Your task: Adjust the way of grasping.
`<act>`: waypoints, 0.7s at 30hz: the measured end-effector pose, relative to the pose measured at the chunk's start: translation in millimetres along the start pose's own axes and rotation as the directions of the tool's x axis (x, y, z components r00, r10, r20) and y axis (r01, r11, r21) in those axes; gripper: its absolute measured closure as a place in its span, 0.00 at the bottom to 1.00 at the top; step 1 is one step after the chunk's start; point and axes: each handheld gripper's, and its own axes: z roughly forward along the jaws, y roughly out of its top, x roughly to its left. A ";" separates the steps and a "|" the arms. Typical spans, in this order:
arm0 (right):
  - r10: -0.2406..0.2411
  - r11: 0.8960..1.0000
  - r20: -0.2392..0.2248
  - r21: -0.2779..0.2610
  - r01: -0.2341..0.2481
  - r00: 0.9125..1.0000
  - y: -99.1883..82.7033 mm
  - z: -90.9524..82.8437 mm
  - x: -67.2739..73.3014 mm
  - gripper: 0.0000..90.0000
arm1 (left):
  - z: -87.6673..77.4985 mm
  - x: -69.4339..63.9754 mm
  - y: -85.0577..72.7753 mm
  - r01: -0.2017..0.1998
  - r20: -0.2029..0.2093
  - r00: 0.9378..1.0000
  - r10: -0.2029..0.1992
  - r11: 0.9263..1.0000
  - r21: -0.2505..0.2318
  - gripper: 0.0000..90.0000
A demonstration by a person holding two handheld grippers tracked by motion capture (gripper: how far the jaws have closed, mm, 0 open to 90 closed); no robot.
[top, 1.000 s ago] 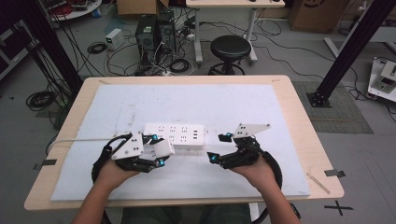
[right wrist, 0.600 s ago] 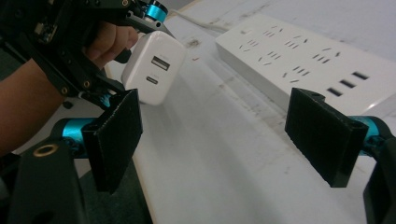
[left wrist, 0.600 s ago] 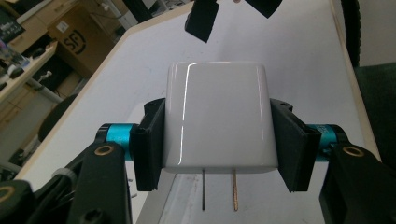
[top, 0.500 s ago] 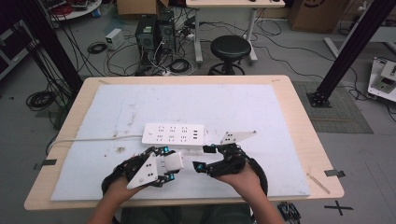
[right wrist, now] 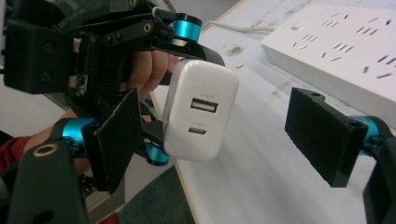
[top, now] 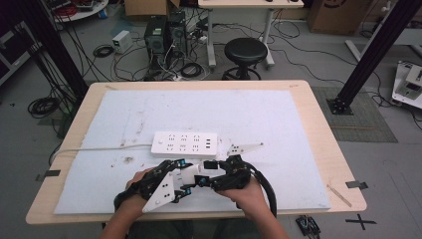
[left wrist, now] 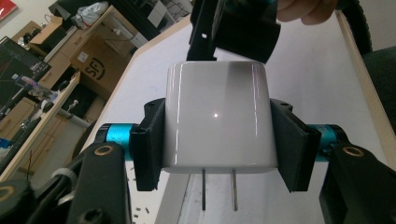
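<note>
The left hand-held gripper (left wrist: pixel 217 144), clenched on the white charger (left wrist: pixel 217 116), is now sitting nearer the front edge of the bench (top: pixel 318 119) than a second ago, off the power strip (top: pixel 185 144). The right hand-held gripper (right wrist: pixel 224 140) is closing in, its jaws spread wide around the charger without touching. I judge a handover or regrip is starting before plugging in.

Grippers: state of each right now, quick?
Left gripper: closed on the white two-prong USB charger block.
Right gripper: open, holding nothing; charger sits between its jaws, untouched.
</note>
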 end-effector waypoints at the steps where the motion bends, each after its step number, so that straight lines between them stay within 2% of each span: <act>1: 0.004 1.000 -0.013 -0.005 -0.005 1.000 -0.3 2.1 -0.5 0.22 | 0.0 -0.1 0.1 -0.004 -0.001 1.000 0.004 1.000 0.001 0.47; 3: 0.016 1.000 -0.024 -0.003 -0.016 1.000 -0.4 5.4 -0.4 0.22 | 0.0 -0.6 0.5 0.000 -0.003 1.000 0.000 1.000 -0.003 0.47; 5: 0.028 1.000 -0.036 -0.005 -0.028 0.999 -0.3 8.3 -0.6 0.27 | 0.0 -0.7 1.3 -0.008 -0.012 1.000 0.008 1.000 -0.006 0.47; 9: 0.037 0.999 -0.063 -0.031 -0.039 0.997 -0.2 13.1 -2.8 0.31 | 0.7 -0.4 2.4 -0.004 -0.014 1.000 0.004 1.000 -0.014 0.47; 13: 0.049 0.998 -0.090 -0.032 -0.052 0.995 -0.8 15.6 -2.9 0.42 | 2.1 -0.6 3.4 -0.006 -0.009 1.000 0.005 1.000 -0.022 0.47; 17: 0.055 0.998 -0.106 -0.025 -0.058 0.993 -1.8 16.8 -3.5 0.50 | 2.4 -0.9 3.8 -0.016 -0.011 1.000 0.016 1.000 -0.019 0.47; 21: 0.075 0.997 -0.114 -0.013 -0.077 0.991 -3.6 19.0 -5.3 0.53 | 3.4 -1.5 4.5 -0.027 -0.006 1.000 0.027 0.999 -0.017 0.47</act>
